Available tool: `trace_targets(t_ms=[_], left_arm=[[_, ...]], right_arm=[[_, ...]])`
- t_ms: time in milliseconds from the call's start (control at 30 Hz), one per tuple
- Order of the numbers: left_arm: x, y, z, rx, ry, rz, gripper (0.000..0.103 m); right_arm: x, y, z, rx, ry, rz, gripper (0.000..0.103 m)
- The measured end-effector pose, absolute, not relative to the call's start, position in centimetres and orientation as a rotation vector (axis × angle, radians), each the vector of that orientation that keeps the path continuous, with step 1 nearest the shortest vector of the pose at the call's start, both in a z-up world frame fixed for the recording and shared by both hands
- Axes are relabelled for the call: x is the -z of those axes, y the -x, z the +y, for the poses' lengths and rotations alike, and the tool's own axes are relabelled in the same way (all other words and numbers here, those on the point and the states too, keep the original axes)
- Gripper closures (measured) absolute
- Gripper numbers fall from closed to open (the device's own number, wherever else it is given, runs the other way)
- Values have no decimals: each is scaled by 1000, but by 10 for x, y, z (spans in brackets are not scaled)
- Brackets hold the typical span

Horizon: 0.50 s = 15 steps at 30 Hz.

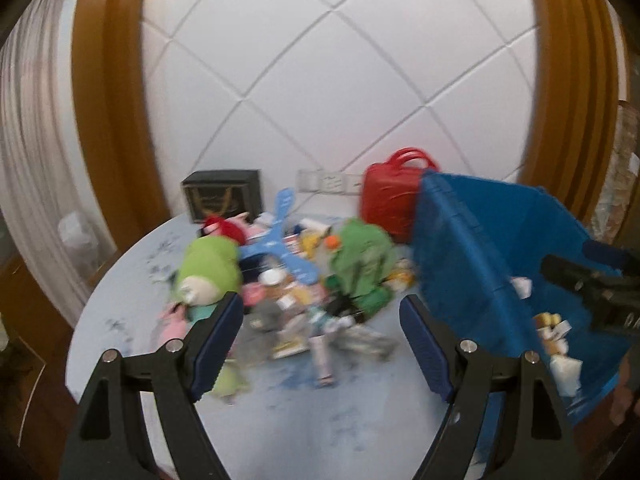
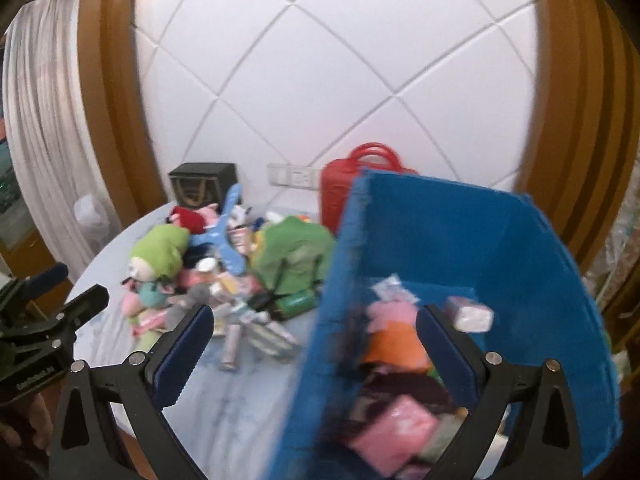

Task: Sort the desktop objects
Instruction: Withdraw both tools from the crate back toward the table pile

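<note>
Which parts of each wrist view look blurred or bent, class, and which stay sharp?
Left wrist view: pile of objects and blue bin smeared, left gripper sharp, wall lines bowed. Right wrist view: blue bin most smeared, right gripper crisp, same bowing.

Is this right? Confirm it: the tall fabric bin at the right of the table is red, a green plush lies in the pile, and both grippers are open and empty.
Not quite: the fabric bin is blue, as both wrist views show; the red thing is the bag behind it. The rest holds: green plush in the pile, left gripper and right gripper open and empty.
</note>
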<state>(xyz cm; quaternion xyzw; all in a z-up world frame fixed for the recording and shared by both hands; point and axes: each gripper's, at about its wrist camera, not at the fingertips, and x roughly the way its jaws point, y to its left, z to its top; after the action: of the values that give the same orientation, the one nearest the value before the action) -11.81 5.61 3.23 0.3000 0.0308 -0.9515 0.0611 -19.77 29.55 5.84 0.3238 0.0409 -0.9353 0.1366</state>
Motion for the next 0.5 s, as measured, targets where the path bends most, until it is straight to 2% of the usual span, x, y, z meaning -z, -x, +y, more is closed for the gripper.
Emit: trace_targets(t_ms=[267, 500], left_arm=[[18, 101, -66, 2828, -992, 108, 23], [89, 107, -117, 2770, -1158, 153, 23]], right_arm=[[-34, 190, 197, 2675, -998, 100, 0], [20, 185, 143, 2598, -1098, 128, 0]])
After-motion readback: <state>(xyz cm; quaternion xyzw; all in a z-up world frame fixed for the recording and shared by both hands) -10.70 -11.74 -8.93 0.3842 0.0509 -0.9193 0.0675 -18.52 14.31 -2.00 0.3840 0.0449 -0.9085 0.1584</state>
